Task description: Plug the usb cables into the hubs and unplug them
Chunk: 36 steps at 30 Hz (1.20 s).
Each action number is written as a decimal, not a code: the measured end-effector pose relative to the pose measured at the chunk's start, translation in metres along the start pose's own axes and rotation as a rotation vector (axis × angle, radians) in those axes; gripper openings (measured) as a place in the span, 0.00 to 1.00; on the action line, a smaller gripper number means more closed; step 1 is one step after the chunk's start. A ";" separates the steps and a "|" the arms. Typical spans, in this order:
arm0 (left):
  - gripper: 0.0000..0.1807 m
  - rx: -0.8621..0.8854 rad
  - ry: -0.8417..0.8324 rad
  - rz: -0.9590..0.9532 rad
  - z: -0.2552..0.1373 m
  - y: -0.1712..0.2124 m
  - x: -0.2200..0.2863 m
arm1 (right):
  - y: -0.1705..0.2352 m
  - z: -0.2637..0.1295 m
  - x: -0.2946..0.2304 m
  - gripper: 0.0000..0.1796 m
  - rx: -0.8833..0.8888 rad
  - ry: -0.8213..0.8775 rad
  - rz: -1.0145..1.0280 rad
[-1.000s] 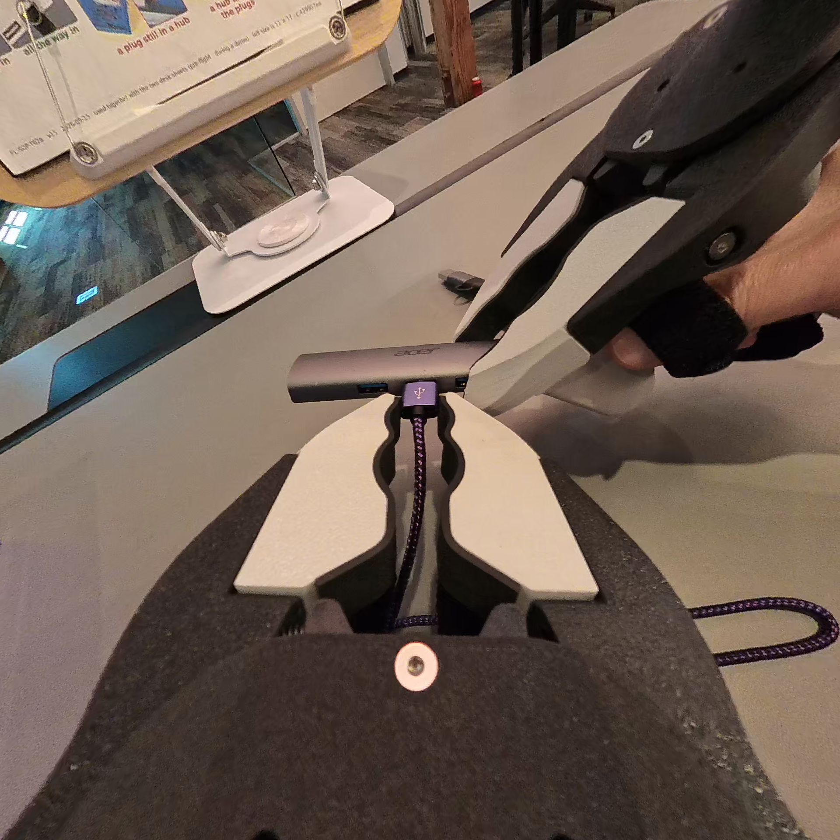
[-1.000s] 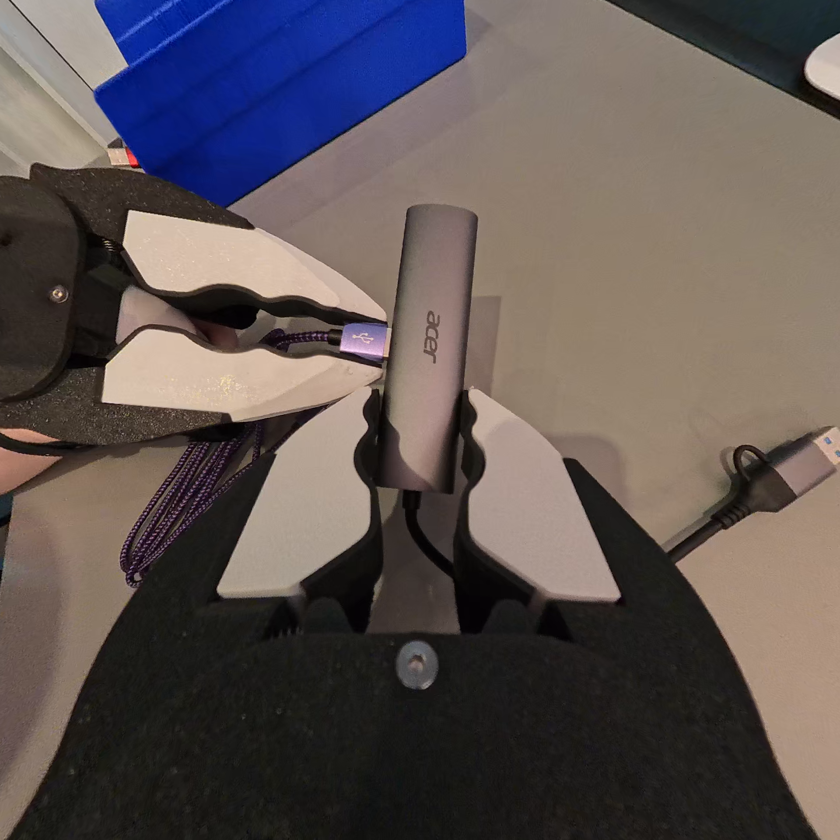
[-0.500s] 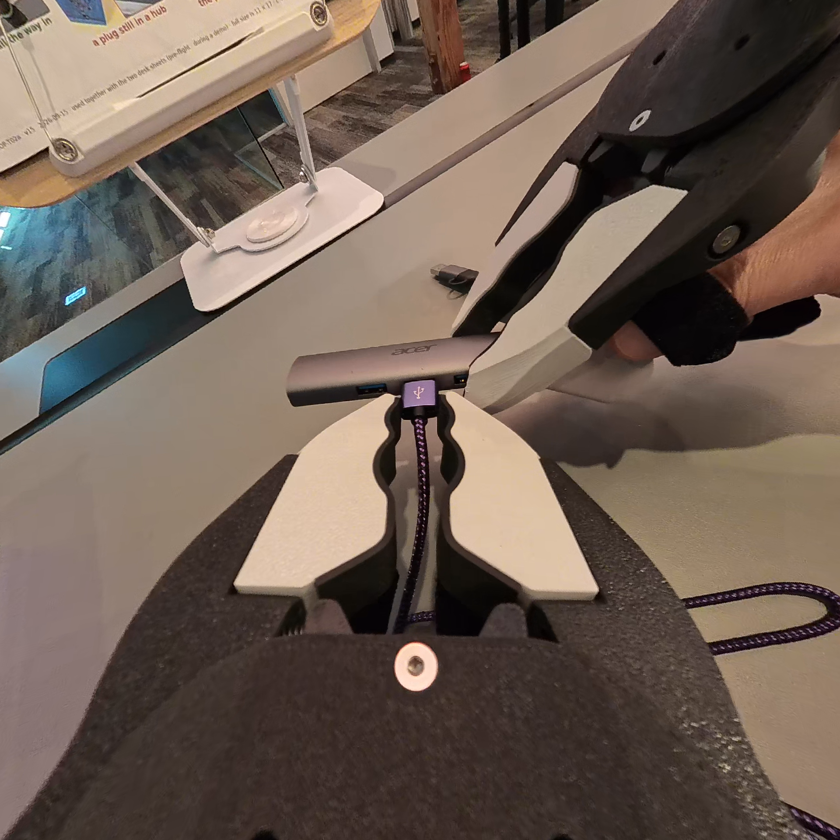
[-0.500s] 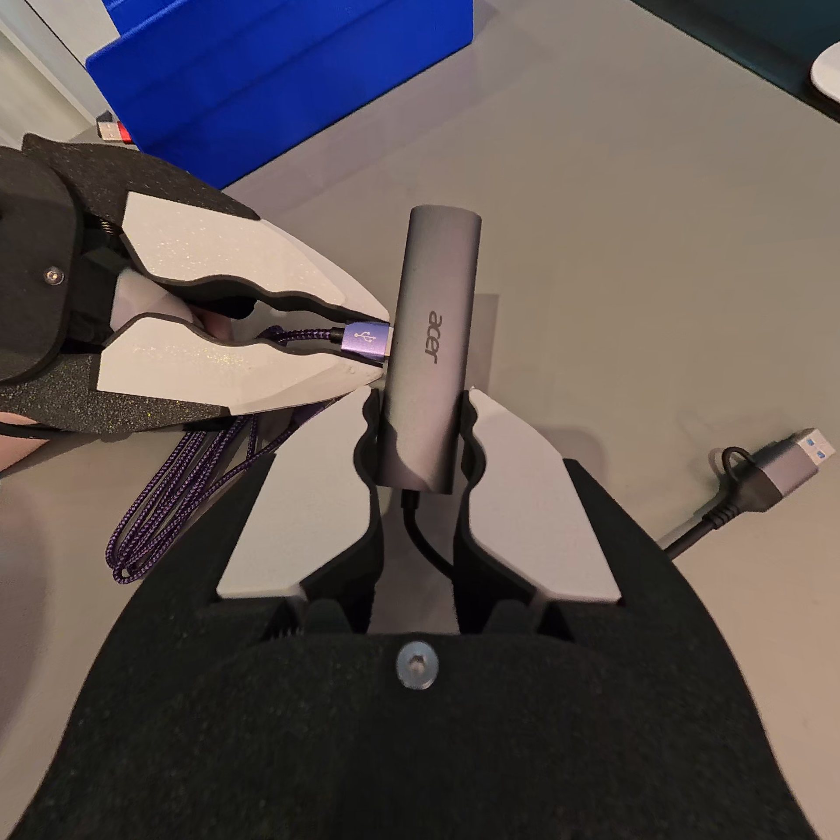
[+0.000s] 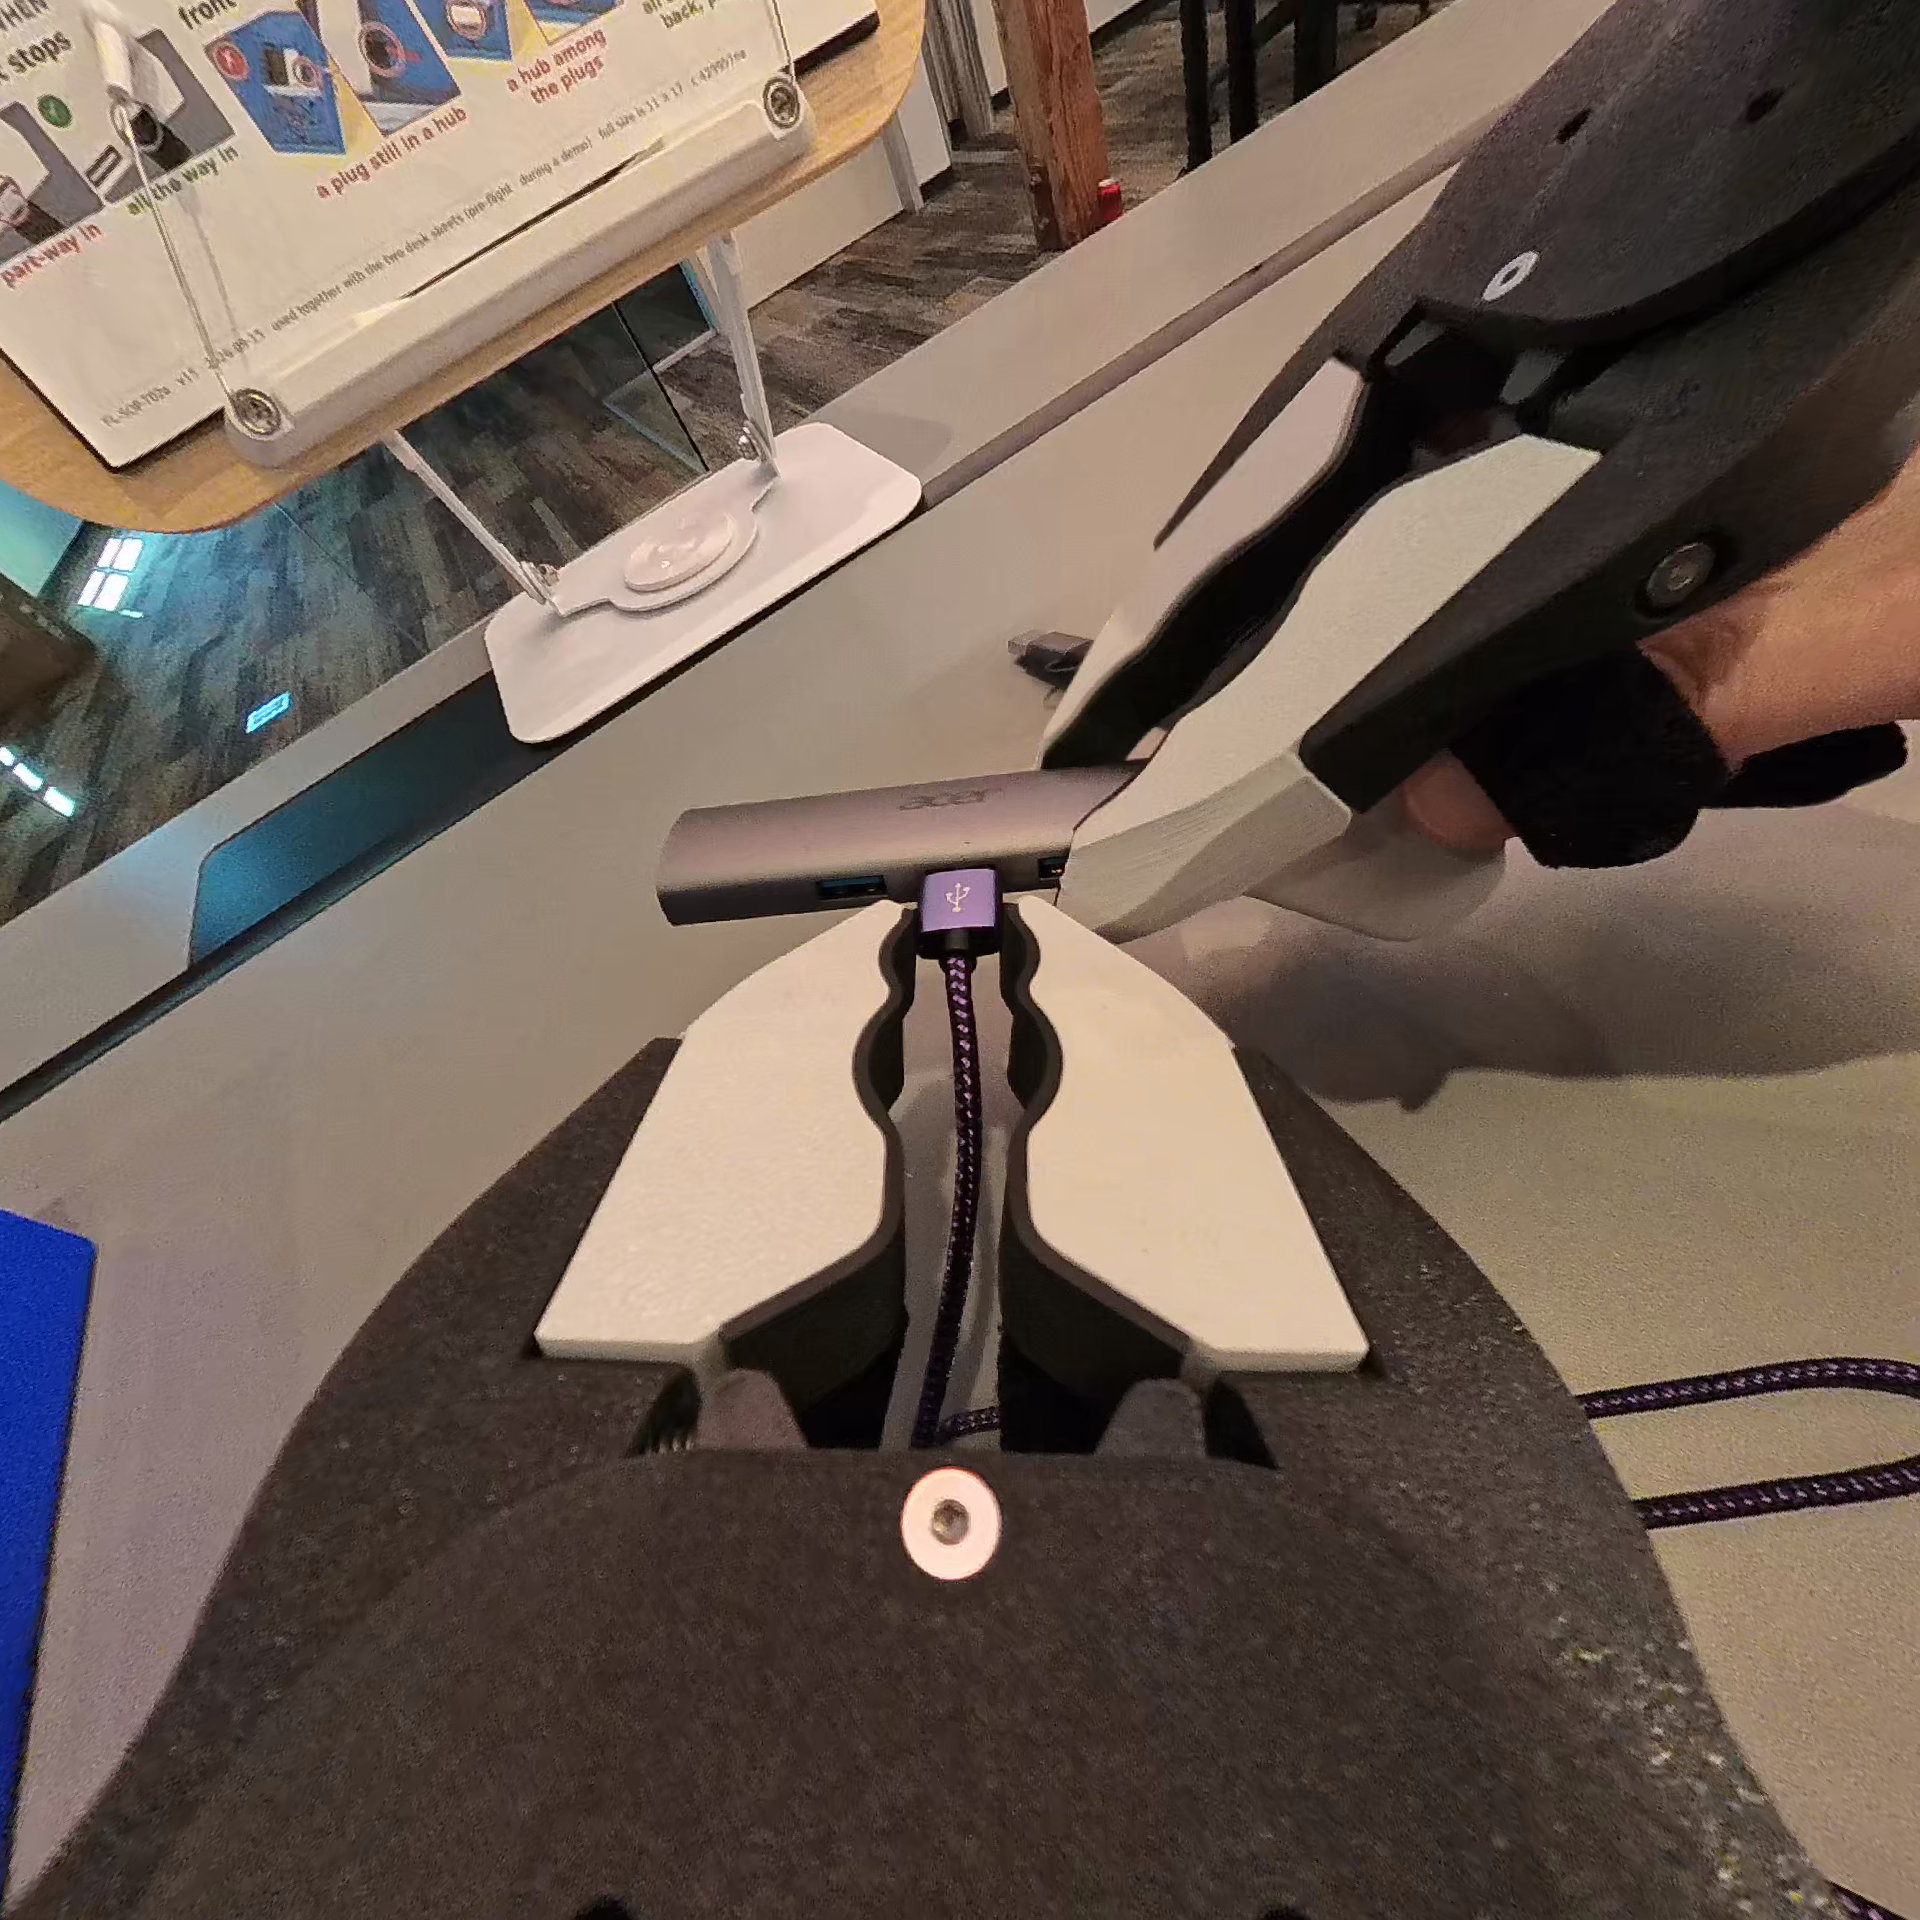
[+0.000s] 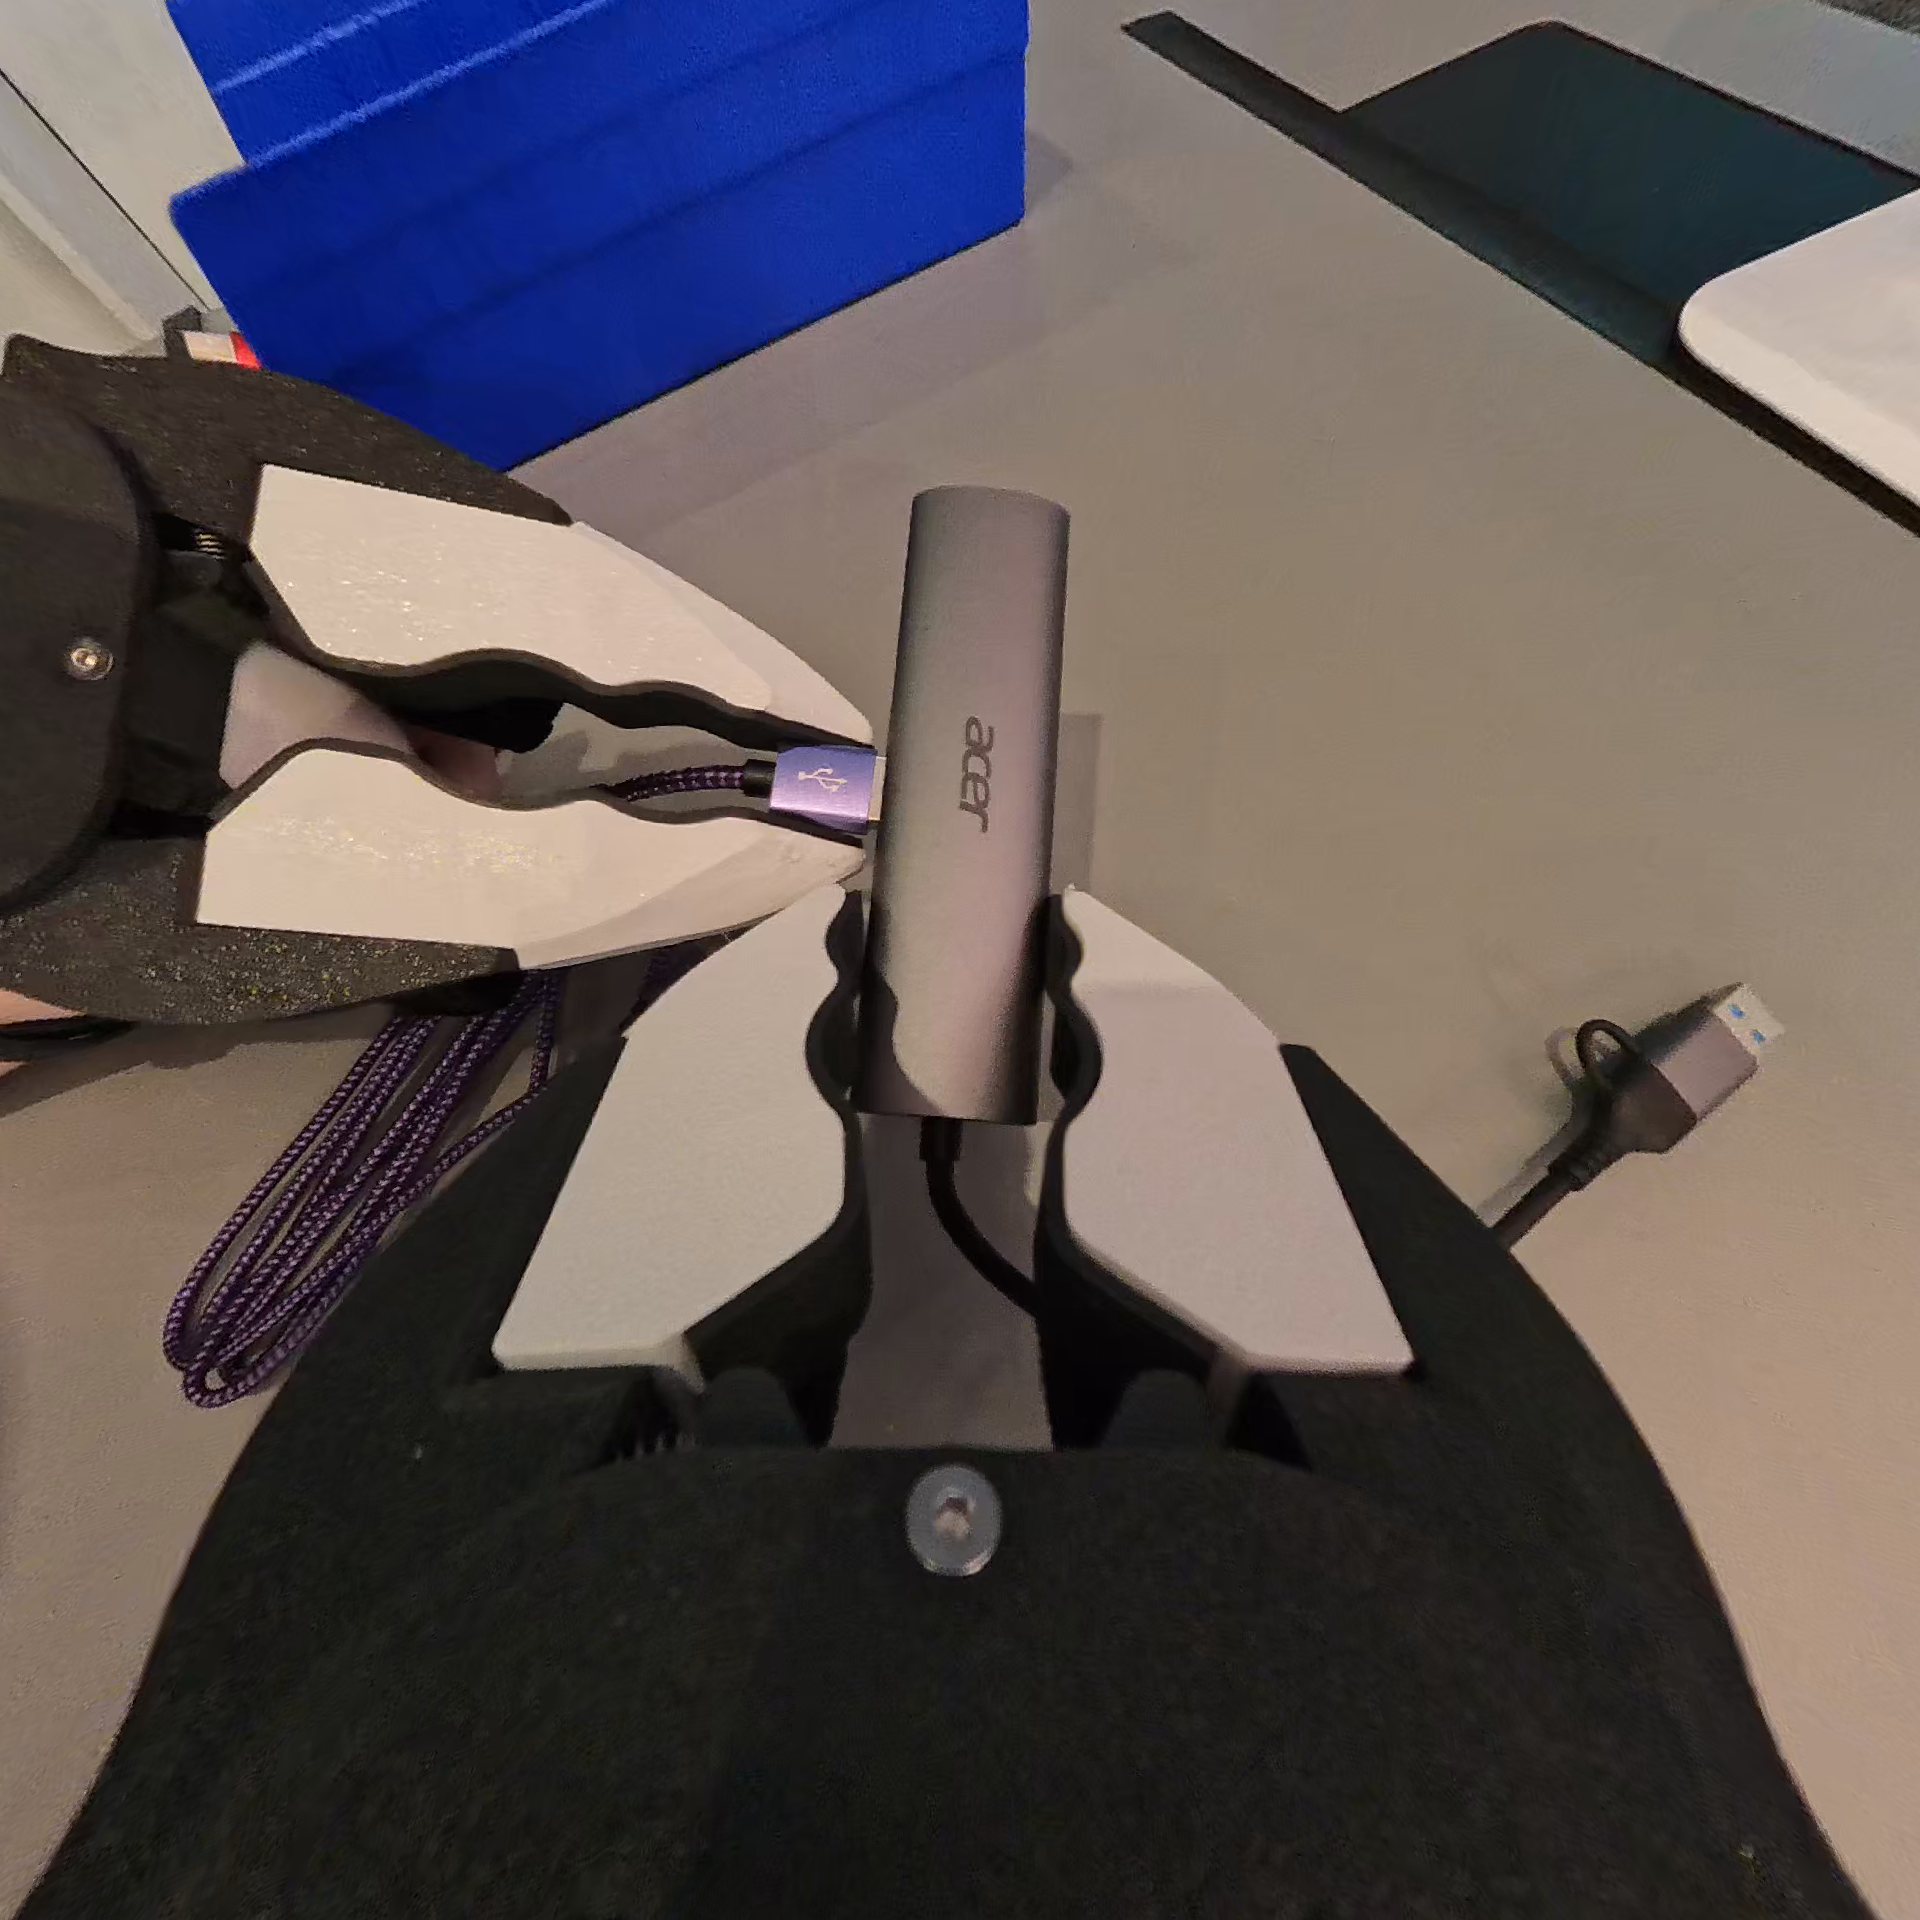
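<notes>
Left gripper (image 5: 958, 914) is clamping the purple plug (image 5: 958, 902), which is sitting in the hub (image 6: 971, 790); right gripper (image 6: 954, 966) is gripping the hub's near end above the table (image 6: 1403, 675). Its fingers are hiding the cable exit.

Soft indoor light, wide-angle edges, slight blur

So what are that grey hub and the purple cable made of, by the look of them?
The hub looks like brushed or anodised metal: matte grey with a soft, even sheen, though coated plastic is possible. The purple cable has a woven fabric sleeve, its braid pattern plain; its plug seems to be satin metal.
</notes>
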State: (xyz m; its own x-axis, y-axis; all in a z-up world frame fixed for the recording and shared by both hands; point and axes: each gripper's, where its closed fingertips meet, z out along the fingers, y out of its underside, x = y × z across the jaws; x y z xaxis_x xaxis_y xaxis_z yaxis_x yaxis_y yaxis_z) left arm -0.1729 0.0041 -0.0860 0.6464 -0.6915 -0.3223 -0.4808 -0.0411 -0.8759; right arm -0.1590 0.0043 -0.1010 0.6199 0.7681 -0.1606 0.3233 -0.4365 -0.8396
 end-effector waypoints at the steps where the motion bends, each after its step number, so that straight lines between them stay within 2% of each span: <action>1: 0.08 -0.003 0.003 0.001 0.000 0.001 0.001 | 0.000 -0.001 0.001 0.18 -0.009 0.013 -0.009; 6: 0.08 0.018 -0.053 0.057 0.000 -0.002 -0.002 | -0.007 -0.004 0.003 0.18 -0.005 0.117 -0.102; 16: 0.08 0.062 -0.030 0.014 -0.003 -0.008 -0.001 | -0.006 -0.006 0.005 0.18 0.003 0.104 -0.055; 25: 0.08 0.065 -0.023 -0.008 -0.004 -0.009 -0.002 | -0.010 -0.009 0.004 0.18 0.010 0.134 -0.112; 36: 0.08 0.081 -0.014 -0.025 -0.008 -0.013 -0.001 | -0.010 -0.011 -0.001 0.18 0.012 0.096 -0.094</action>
State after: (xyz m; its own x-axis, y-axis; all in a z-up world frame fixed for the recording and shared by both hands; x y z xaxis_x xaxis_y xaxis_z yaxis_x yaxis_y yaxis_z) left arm -0.1723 -0.0006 -0.0715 0.6663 -0.6807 -0.3046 -0.4152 0.0007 -0.9097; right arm -0.1549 0.0030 -0.0864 0.6528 0.7569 -0.0312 0.3746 -0.3583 -0.8551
